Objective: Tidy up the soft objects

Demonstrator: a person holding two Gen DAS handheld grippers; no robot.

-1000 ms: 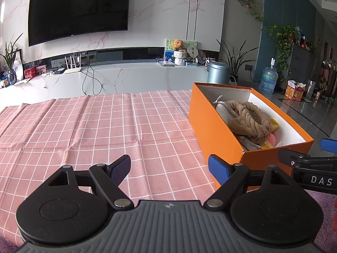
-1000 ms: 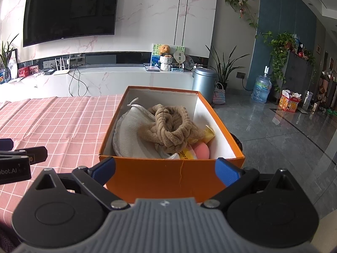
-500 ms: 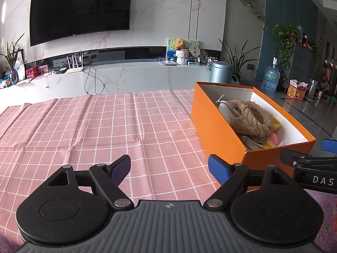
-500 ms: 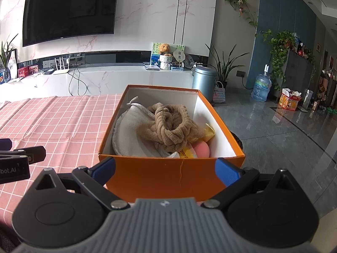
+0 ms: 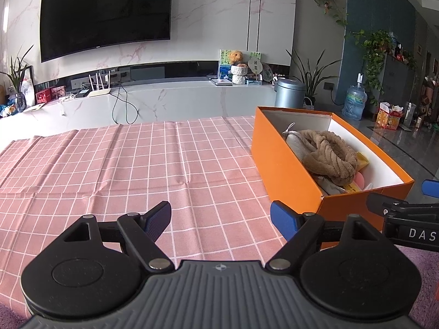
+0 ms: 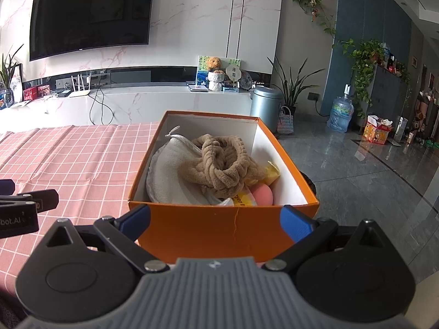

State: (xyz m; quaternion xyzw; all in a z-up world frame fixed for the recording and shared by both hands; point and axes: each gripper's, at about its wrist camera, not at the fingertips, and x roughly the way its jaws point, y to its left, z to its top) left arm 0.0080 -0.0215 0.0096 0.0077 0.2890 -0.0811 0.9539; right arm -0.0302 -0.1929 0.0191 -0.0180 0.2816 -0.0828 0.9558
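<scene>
You held two grippers, both empty. Your left gripper (image 5: 221, 218) stood with its jaws spread wide over the pink checked tablecloth (image 5: 115, 170), nothing between the fingers. Your right gripper (image 6: 215, 218) was likewise spread wide, its two blue pads flanking the near wall of the box without touching it, as far as the view showed.

One orange box (image 6: 219, 230) sat at the right edge of the cloth, lid off, white inside. Contents counted, near to far: one pink rounded thing (image 6: 264, 195) and one yellow packet (image 6: 244, 200) against the near wall, both partly buried; one brown braided plush ring (image 6: 222, 164) on top in the middle; one grey-white cloth pouch (image 6: 167, 175) under it to the left, its drawstring at the far corner; one yellow piece (image 6: 273, 174) at the right wall, too hidden to identify. The cloth around the box carried no loose soft things.

Beyond the table: one white marble counter (image 5: 164, 101), one teddy bear (image 6: 214, 63) on it, one grey bin (image 6: 264, 104), one water jug (image 6: 340, 115), one wall television (image 5: 105, 13).
</scene>
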